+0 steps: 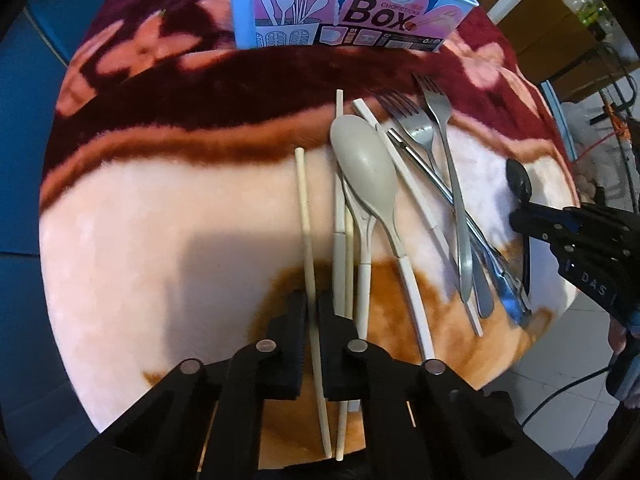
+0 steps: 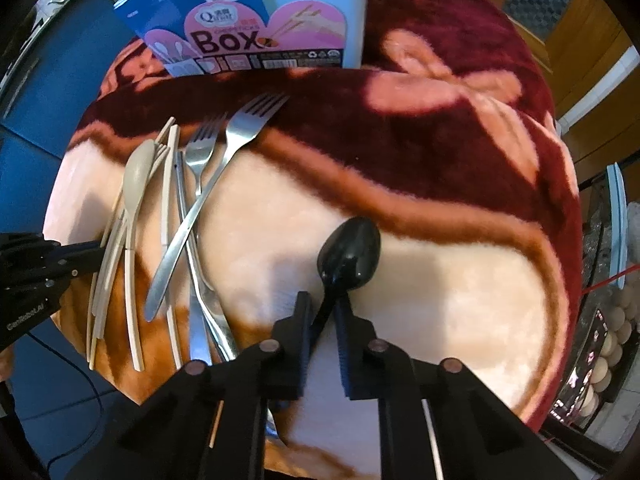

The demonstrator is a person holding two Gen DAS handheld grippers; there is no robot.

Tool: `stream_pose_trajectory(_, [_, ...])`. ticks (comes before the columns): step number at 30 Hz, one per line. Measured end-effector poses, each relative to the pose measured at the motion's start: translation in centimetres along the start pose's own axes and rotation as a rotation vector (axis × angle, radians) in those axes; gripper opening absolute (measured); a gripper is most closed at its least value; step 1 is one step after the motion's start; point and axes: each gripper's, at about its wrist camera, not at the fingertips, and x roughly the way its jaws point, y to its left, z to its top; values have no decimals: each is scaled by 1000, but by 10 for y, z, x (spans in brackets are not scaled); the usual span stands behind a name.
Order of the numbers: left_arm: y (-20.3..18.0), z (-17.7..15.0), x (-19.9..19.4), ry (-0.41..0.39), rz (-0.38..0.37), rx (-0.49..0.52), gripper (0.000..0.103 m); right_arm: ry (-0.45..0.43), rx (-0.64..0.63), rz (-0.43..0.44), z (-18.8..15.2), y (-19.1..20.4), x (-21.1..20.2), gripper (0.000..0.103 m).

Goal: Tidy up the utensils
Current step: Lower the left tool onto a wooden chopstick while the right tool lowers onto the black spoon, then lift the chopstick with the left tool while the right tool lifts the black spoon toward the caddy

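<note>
Risk of slip on both grips. Left gripper (image 1: 313,320) pinching thin pale wooden chopstick (image 1: 305,216) near its lower end, just left of mixed pile of beige plastic and steel utensils (image 1: 384,184); long free length, could pivot or snag pile on lifting. Right gripper (image 2: 323,316) clamped on glossy black plastic spoon (image 2: 352,256) at its narrow neck, right of pile; could twist out. Blue chopstick box (image 1: 348,4) standing beyond pile, well apart.
</note>
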Motion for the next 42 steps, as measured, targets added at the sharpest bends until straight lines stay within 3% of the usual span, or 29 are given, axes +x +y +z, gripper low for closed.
stream_pose_trajectory(4, [11, -8, -4, -42, -41, -38, 4, -51, -3, 30, -2, 0, -5, 5])
stream_pose_trajectory(8, [25, -21, -17, -118, -40, -45, 4, -143, -1, 72, -10, -2, -23, 5])
stream_pose_trajectory(11, [26, -37, -33, -235, -16, -25, 4, -243, -27, 92, -18, 0, -38, 5])
stream_pose_trajectory(15, [31, -42, -56, -384, -79, -29, 4, -392, -53, 109, -31, 2, -53, 5])
stream_pose_trajectory(20, [23, -35, -79, -602, -80, -26, 4, -546, -17, 184, -35, 2, -63, 5])
stream_pose_trajectory(25, [21, -15, -97, -745, -93, -56, 4, -638, -28, 177, -32, 2, -70, 5])
stream_pose_trajectory(33, [15, 26, -140, -979, -12, -56, 4, -776, -40, 164, -5, -4, -88, 5])
stream_pose_trajectory(42, [20, 71, -164, -1184, 20, -87, 4, -844, -20, 180, 34, -13, -100, 5])
